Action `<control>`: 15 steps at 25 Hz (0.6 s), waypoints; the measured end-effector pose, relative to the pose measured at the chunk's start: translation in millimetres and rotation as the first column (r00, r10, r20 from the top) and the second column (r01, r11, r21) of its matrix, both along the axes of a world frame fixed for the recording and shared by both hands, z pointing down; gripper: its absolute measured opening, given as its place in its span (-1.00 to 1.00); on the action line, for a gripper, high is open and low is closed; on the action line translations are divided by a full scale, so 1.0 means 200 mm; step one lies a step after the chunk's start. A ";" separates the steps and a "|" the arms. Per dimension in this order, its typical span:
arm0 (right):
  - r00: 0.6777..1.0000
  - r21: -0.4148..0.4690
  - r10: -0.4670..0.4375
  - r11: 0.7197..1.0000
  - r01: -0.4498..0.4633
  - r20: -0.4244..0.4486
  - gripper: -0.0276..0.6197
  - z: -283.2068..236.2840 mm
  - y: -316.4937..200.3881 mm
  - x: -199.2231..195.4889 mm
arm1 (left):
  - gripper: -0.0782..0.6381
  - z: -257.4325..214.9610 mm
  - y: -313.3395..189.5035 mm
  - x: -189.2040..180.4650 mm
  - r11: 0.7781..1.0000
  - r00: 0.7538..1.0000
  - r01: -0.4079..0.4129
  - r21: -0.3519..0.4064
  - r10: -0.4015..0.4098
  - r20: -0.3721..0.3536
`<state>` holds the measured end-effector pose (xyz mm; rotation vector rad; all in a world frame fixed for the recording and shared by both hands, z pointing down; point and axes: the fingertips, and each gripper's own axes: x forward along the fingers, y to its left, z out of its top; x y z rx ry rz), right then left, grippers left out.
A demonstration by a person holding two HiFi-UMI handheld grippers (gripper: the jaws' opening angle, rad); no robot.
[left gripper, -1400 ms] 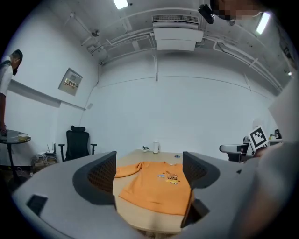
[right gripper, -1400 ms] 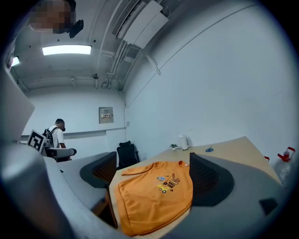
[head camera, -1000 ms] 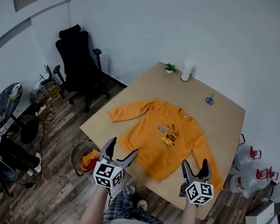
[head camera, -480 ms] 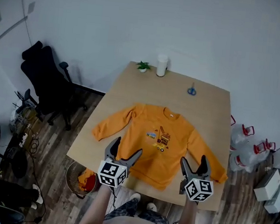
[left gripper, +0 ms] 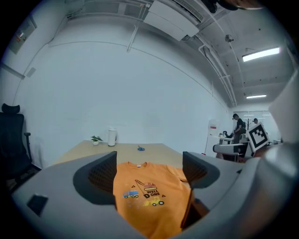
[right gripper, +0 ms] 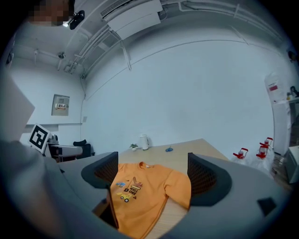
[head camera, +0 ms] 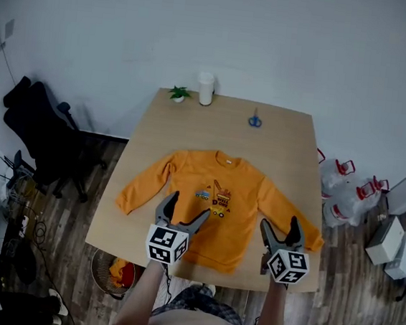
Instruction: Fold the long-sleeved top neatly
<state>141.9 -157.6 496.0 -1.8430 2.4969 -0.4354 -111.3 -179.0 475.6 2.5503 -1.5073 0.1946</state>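
Status: no fold made | orange long-sleeved fabric top [head camera: 217, 203] lies flat, print up, on the light wooden surface [head camera: 285, 138], collar at 12 o'clock, sleeves toward 8 and 4 | left hand-held gripper [head camera: 187, 206] and right hand-held gripper [head camera: 279, 225]: jaws apart, empty, above the hem at 6 o'clock | every fold remains

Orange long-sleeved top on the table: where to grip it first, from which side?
Best bet: the right sleeve's cuff with the open right gripper, from the near wooden table edge. The orange long-sleeved top lies flat, print up, sleeves splayed, so that cuff is free and nearest.
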 end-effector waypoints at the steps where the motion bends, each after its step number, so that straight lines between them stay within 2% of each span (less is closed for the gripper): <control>1: 1.000 -0.007 0.018 1.000 -0.018 -0.004 0.47 0.01 0.00 0.04 | 0.41 0.02 -0.02 0.04 1.000 1.000 -0.018 -0.011 0.018 0.000; 7: 0.986 -0.067 0.156 0.985 -0.160 -0.056 0.42 0.09 0.04 0.35 | 0.41 0.12 -0.14 0.44 0.983 0.986 -0.166 -0.074 0.167 0.008; 15: 0.941 -0.158 0.321 0.929 -0.334 -0.107 0.37 0.26 0.16 0.79 | 0.41 0.28 -0.20 0.97 0.932 0.943 -0.329 -0.155 0.332 -0.006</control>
